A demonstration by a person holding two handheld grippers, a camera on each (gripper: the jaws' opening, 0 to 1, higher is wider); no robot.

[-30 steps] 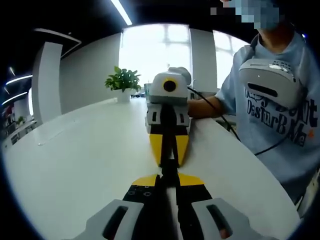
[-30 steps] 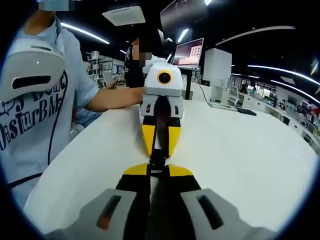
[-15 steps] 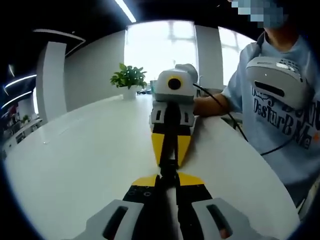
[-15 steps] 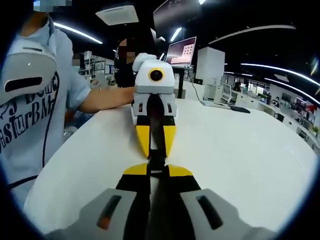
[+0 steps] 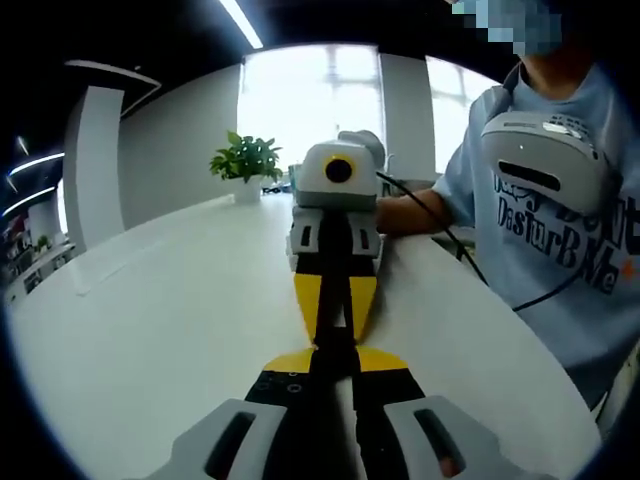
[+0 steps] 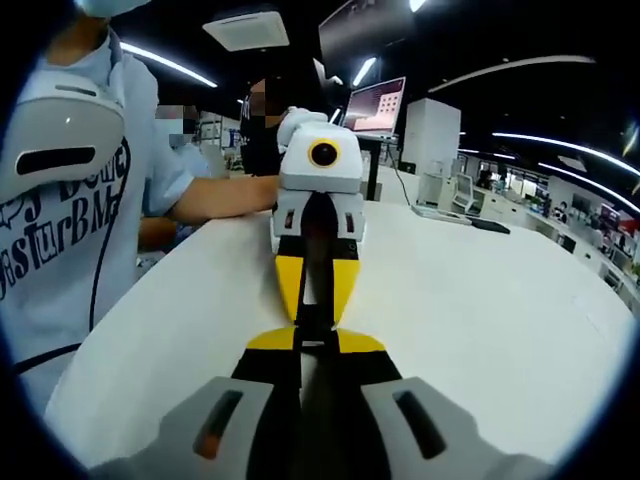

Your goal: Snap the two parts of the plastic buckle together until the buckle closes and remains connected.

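The black plastic buckle [image 5: 336, 338] sits pinched between two grippers that meet tip to tip over the white table [image 5: 150, 300]. In the left gripper view, my left gripper [image 5: 336, 362] rises from the bottom, its yellow-tipped jaws closed on the near end of the buckle. My right gripper [image 5: 335, 322] faces it from above, jaws closed on the far end. The right gripper view mirrors this: right gripper [image 6: 315, 346] below, buckle [image 6: 314, 322] in the middle, left gripper [image 6: 315, 304] opposite. The jaws hide the buckle's joint, so I cannot tell whether the halves are latched.
A person in a light blue printed shirt [image 5: 560, 220] stands at the table's edge holding the grippers. A potted plant [image 5: 247, 162] stands at the far end. A monitor [image 6: 376, 106], a second person [image 6: 262, 130] and desk equipment [image 6: 450, 205] lie beyond the table [image 6: 480, 300].
Both views have swayed a little with the hands. The grippers stay tip to tip, closed on the buckle, with no visible change in grip.
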